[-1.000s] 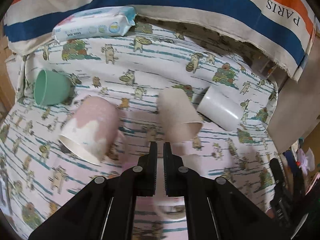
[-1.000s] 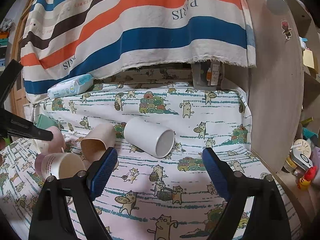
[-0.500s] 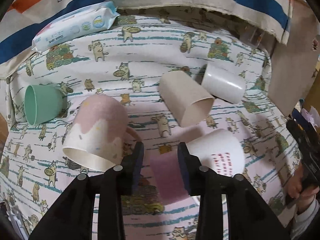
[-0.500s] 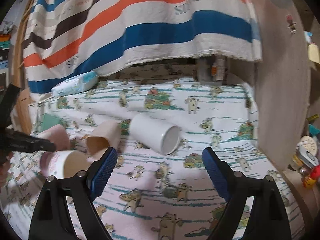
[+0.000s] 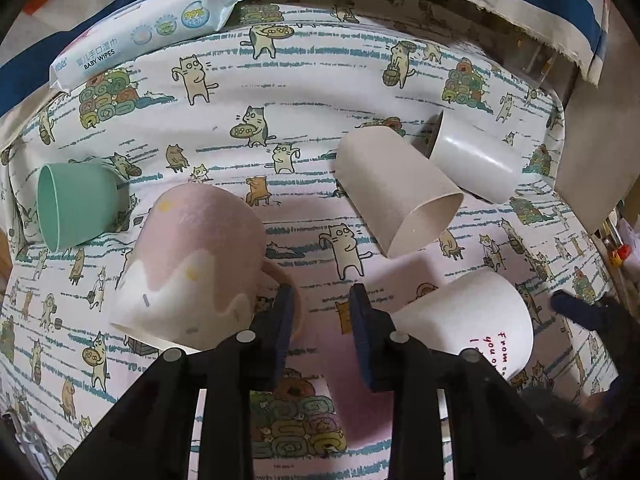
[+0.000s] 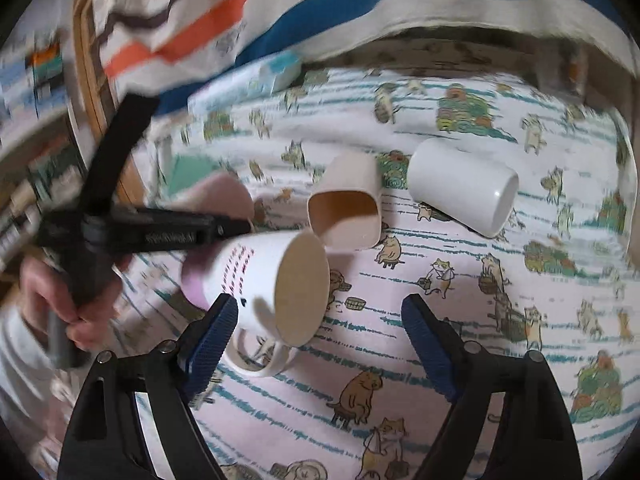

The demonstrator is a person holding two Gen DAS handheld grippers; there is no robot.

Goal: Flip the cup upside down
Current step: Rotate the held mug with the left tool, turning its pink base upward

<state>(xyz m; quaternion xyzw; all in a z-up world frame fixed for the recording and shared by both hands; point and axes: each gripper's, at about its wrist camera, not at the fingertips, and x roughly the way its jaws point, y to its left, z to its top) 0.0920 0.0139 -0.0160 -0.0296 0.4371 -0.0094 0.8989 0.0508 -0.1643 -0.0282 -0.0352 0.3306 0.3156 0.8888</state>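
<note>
Several cups lie on their sides on the cat-print cloth. A white mug with red writing (image 5: pixel 472 316) lies just right of my left gripper (image 5: pixel 320 324); in the right wrist view the mug (image 6: pixel 272 284) shows its open mouth and handle in front of my right gripper (image 6: pixel 316 336). A pink-and-white mug (image 5: pixel 192 264) lies left of the left gripper, its handle against the left finger. The left gripper is open and holds nothing. The right gripper is wide open and empty, its left finger (image 6: pixel 212 336) beside the white mug.
A beige square tumbler (image 5: pixel 396 188), a plain white cup (image 5: pixel 476 160) and a mint green cup (image 5: pixel 72 204) lie further back. A baby wipes pack (image 5: pixel 140 36) lies at the back under the striped cloth (image 6: pixel 248 12). A wooden panel (image 5: pixel 600 128) stands at the right.
My left gripper has opened and risen, and the white mug it was near now lies free to its right. My right gripper swung left and down toward that mug.
</note>
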